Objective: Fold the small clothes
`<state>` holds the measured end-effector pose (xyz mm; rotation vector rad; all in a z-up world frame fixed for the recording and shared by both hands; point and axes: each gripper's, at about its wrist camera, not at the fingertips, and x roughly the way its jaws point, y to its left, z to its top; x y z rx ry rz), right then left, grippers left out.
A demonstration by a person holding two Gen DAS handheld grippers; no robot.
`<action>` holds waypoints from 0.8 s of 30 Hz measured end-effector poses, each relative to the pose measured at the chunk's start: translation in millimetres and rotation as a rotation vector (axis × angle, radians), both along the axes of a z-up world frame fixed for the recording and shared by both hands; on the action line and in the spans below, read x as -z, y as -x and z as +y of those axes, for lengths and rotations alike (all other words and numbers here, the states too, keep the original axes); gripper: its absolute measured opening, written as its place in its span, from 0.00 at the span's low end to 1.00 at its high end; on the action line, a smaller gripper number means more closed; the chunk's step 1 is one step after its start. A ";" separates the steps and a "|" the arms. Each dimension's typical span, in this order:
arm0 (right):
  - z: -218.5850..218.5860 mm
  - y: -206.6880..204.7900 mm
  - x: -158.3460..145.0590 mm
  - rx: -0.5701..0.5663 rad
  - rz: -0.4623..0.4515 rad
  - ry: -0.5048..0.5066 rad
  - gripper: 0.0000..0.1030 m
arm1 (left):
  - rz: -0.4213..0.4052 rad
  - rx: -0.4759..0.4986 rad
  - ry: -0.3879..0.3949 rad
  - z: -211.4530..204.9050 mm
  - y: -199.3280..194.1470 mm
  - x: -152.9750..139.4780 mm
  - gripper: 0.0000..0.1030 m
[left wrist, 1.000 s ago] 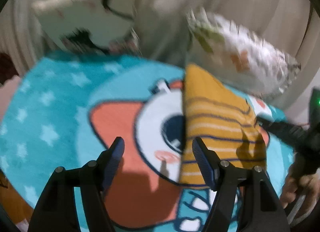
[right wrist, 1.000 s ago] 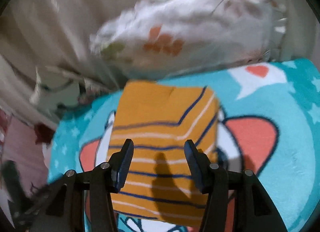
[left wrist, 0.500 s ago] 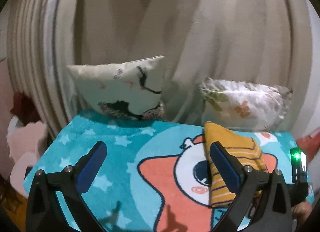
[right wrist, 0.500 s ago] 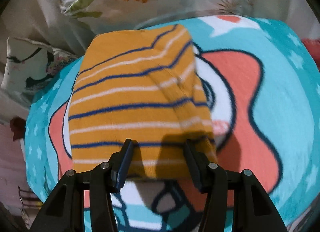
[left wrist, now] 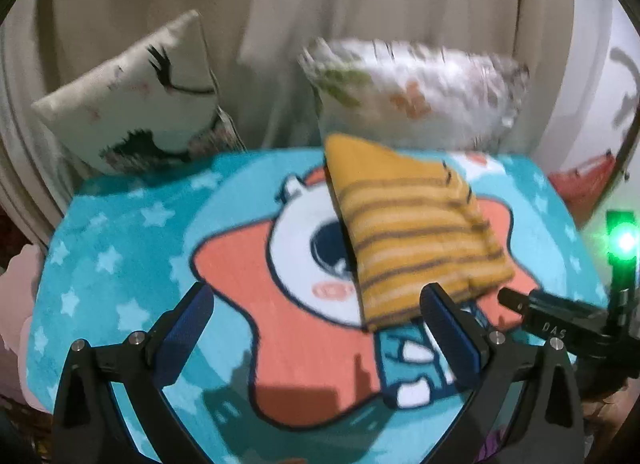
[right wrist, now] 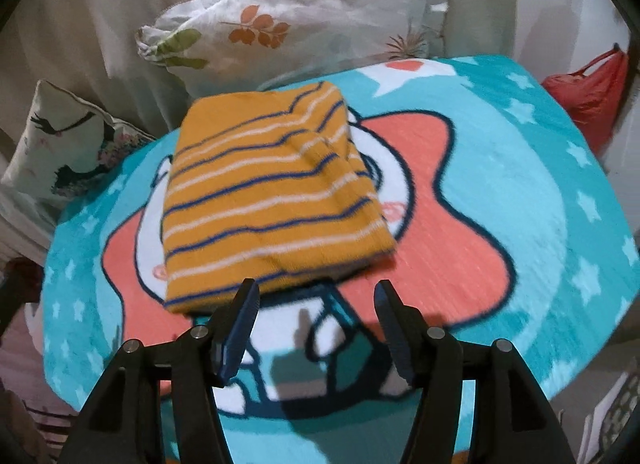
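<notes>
Folded striped garment (right wrist: 264, 199) just beyond right gripper (right wrist: 316, 324) — jaws apart, seemingly empty, just widened.

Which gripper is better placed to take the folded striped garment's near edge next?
Right gripper, likely: the striped garment lies just ahead of its open fingers. The left gripper faces mostly bare blanket.

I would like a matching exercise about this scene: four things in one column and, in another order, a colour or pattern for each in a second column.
Things:
1. folded garment
2. blanket
3. pillow
4. bag

Colours or patterns:
A. red
B. white with orange and green leaves
C. mustard yellow with blue and white stripes
D. turquoise with white stars and a cartoon figure

Right pairs: 1-C, 2-D, 3-B, 4-A
</notes>
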<state>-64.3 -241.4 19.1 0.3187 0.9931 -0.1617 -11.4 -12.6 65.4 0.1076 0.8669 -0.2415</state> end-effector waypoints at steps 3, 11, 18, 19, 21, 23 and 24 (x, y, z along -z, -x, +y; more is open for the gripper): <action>0.9 9.3 6.7 0.022 0.023 0.023 0.63 | 0.032 0.022 -0.032 -6.9 6.6 15.1 1.00; 8.5 23.2 15.9 0.061 0.050 0.030 0.63 | 0.118 0.057 -0.028 -4.5 15.3 34.5 1.00; 35.2 17.2 21.7 0.019 0.064 0.048 0.66 | 0.162 -0.012 -0.014 21.9 12.2 42.5 1.00; 39.1 15.5 22.9 0.009 0.067 0.048 0.66 | 0.167 -0.024 -0.010 26.1 11.4 43.0 1.00; 50.2 12.0 24.4 -0.017 0.071 0.053 0.66 | 0.175 -0.049 0.001 35.3 10.0 43.8 1.00; 61.8 8.3 24.3 -0.047 0.070 0.064 0.66 | 0.179 -0.074 0.009 44.7 9.8 43.3 1.00; 66.3 6.8 24.1 -0.057 0.068 0.069 0.66 | 0.178 -0.080 0.010 47.3 9.4 43.1 1.00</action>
